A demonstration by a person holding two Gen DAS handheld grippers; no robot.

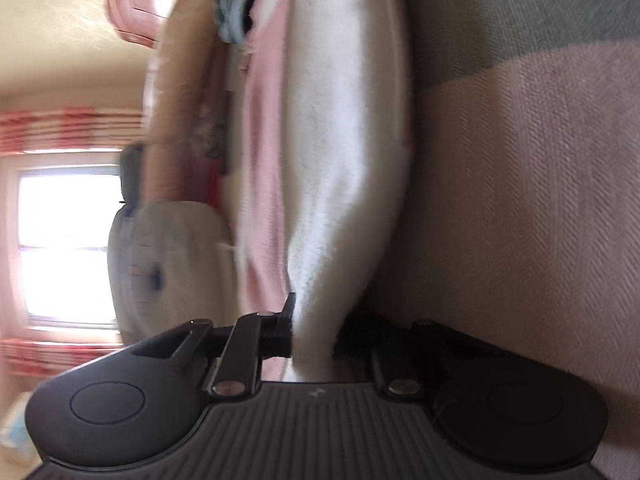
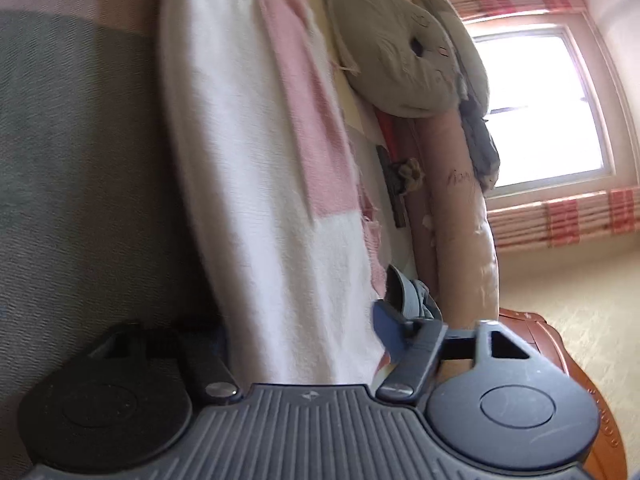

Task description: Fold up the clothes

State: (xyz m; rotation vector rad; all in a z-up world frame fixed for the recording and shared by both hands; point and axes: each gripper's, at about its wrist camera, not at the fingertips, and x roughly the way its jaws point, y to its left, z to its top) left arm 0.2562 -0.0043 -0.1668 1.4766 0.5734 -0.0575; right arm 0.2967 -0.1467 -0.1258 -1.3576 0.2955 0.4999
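A white and pink knitted garment (image 1: 340, 140) hangs stretched between my two grippers, with both cameras rolled sideways. My left gripper (image 1: 314, 336) is shut on one end of it, the white cloth bunched between the black fingers. My right gripper (image 2: 304, 344) is shut on the other end (image 2: 272, 168), the white cloth passing between its fingers. Below the garment lies a grey and pale pink woven blanket (image 1: 520, 200), which also shows in the right wrist view (image 2: 80, 140).
A beige round cushion (image 2: 392, 56) and a tan sofa back (image 2: 460, 208) lie beyond the garment. A bright window (image 1: 68, 240) with red striped curtains fills one side. A reddish wooden cabinet (image 1: 136, 4) stands by the sofa's end. A blue-grey cloth (image 1: 234, 4) lies near it.
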